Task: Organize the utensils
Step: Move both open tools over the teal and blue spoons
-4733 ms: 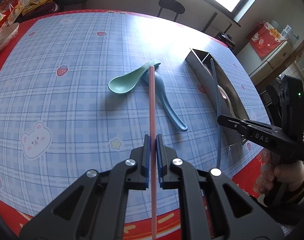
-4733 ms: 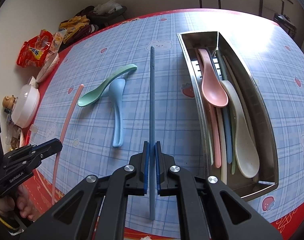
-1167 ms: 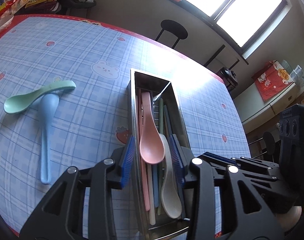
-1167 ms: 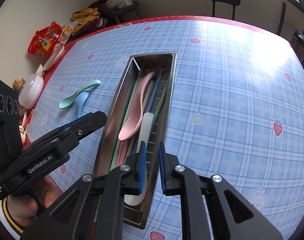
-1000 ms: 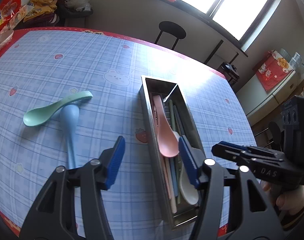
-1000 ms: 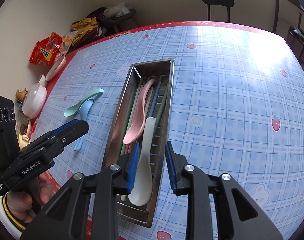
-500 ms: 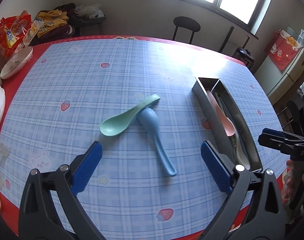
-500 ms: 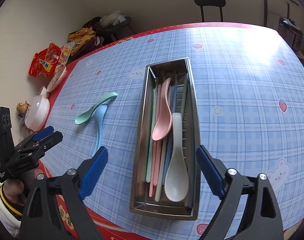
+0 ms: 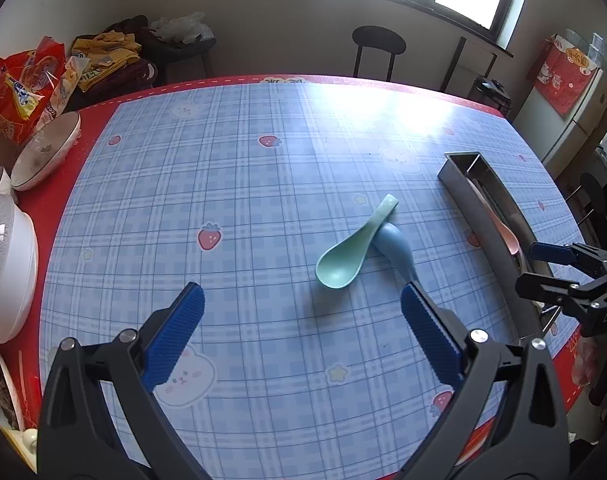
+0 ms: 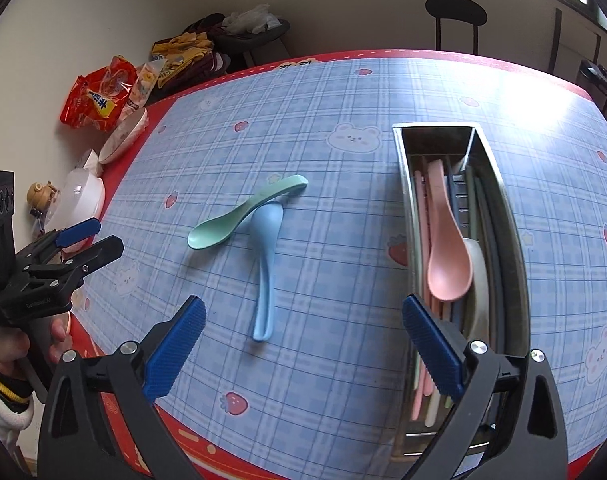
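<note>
- Two spoons remain loose on the counter (image 10: 343, 92): green spoon (image 10: 239, 216) and blue spoon (image 10: 265, 264). Green spoon's handle lies across the bowl end of the blue spoon; they touch there.
- Metal tray (image 10: 517, 240) sits to the right of both spoons, already holding a pink spoon (image 10: 445, 248), a cream spoon and several chopsticks.
- My left hand-held gripper (image 9: 301, 338): pads wide apart, nothing between them; the jaws have just been opening. My right hand-held gripper (image 10: 303, 346): likewise wide apart and empty, jaws just opened.
- Key relation: in the right wrist view the blue spoon lies ahead, between the pads' lines, its long axis running almost straight away from me, handle end nearest. Judgement: right hand is better placed for it.
- In the left wrist view the green spoon lies ahead and right of centre, long axis diagonal, bowl nearer me. Judgement: lift it first, since it rests on top.
- Surface: blue checked cloth with bear and strawberry prints, red border; glare patch at far right.
- Room: white bowls and snack bags at the counter's left edge, black stool (image 9: 377, 46), bright window beyond.
</note>
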